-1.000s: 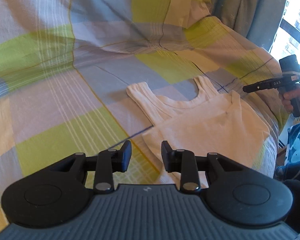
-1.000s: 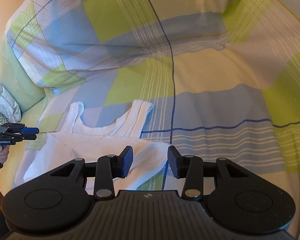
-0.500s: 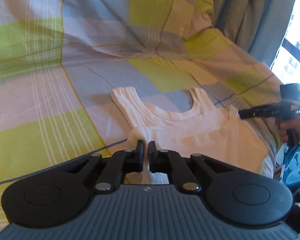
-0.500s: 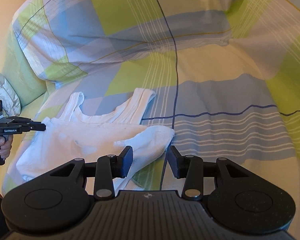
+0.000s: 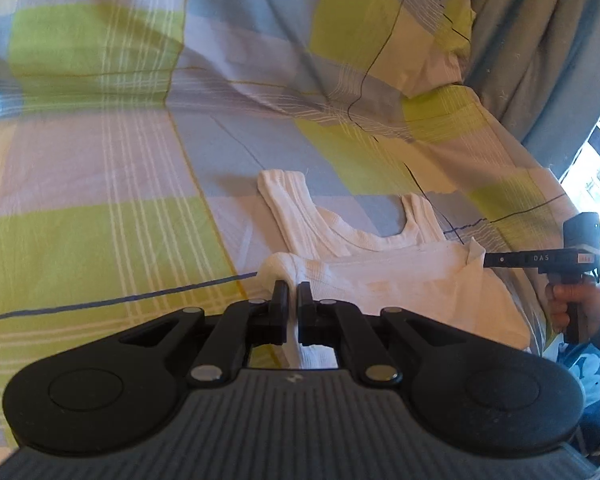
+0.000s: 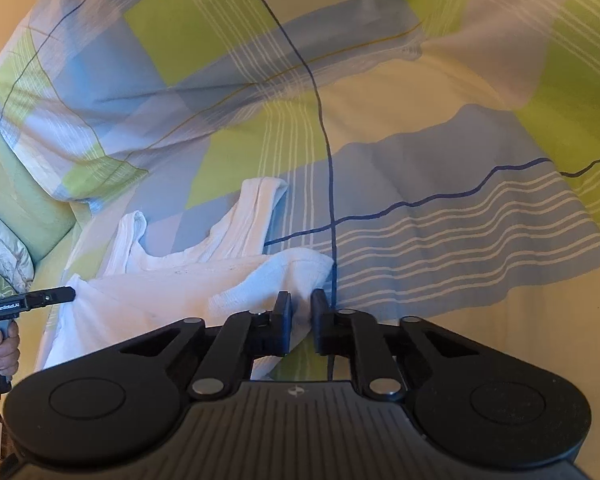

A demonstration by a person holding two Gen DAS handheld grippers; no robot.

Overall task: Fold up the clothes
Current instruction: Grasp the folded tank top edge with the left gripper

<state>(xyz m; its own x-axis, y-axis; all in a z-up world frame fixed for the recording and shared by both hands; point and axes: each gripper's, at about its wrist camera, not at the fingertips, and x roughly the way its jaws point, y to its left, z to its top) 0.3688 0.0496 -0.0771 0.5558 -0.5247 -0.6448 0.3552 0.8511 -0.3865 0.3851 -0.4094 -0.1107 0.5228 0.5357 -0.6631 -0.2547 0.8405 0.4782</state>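
Now the bed (image 5: 100, 168), under its green, blue and grey checked cover, fills both views, with a grey curtain (image 5: 540, 60) hanging at the far side by the window. On it lies the white tank top (image 5: 400, 280), straps pointing toward the pillows, its lower half doubled up over the chest. A second ago both of my tools hung open above the hem; since then each has come down and clamped a corner of that raised edge. My left tool (image 5: 293, 300) is pinched tight on the corner of the fold nearest it, the cloth bunching over its tips. My right tool (image 6: 300, 312) has its jaws drawn in on the opposite corner, white fabric pressed between them, though a narrow gap shows. From the left wrist view I see the right tool gripping the far corner with a hand (image 5: 576, 304) behind it. I judge the next fold is ready to be carried over.
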